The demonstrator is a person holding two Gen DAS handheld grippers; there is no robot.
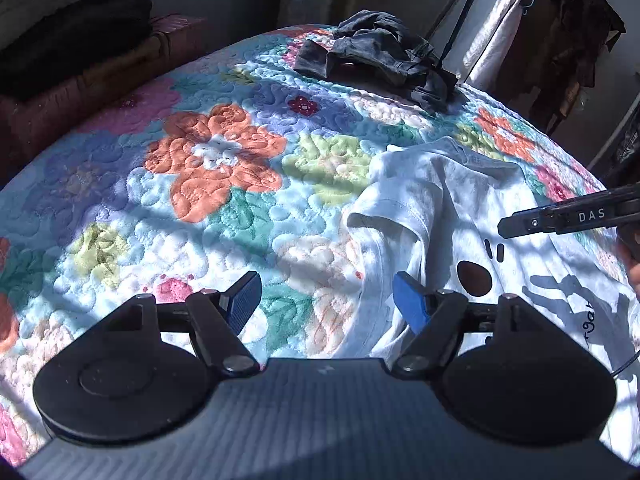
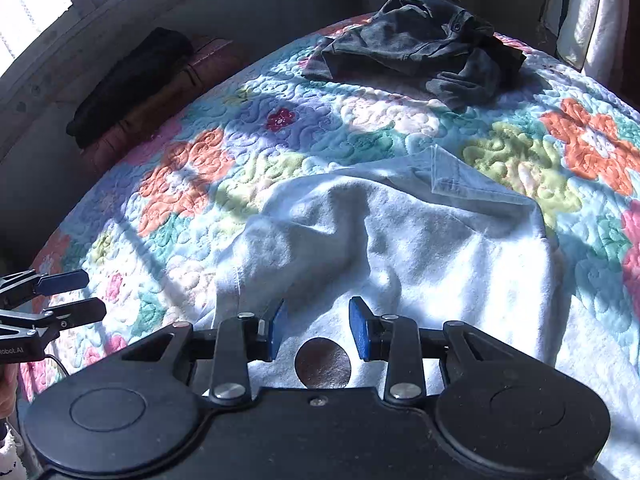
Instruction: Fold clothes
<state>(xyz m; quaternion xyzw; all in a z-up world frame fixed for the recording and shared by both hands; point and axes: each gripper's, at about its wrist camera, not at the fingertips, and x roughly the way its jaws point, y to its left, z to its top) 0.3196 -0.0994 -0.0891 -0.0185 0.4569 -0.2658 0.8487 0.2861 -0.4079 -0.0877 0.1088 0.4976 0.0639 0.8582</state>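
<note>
A white T-shirt (image 1: 440, 200) with a dark printed figure lies rumpled on the floral quilt (image 1: 216, 152). My left gripper (image 1: 326, 296) hovers open at the shirt's left edge. Its right pad is over the cloth, its left pad over the quilt, and nothing is held. In the right wrist view my right gripper (image 2: 319, 320) stands open just above the white T-shirt (image 2: 400, 240). A dark round print shows between its pads, which do not press the cloth. The left gripper (image 2: 94, 294) also shows open at that view's left edge.
A crumpled dark grey garment (image 1: 384, 52) (image 2: 420, 36) lies at the quilt's far end. Dark folded cloth (image 2: 132, 80) rests on a reddish ledge along the left wall. Hanging clothes (image 1: 560, 20) stand at the far right, beyond the bed's edge.
</note>
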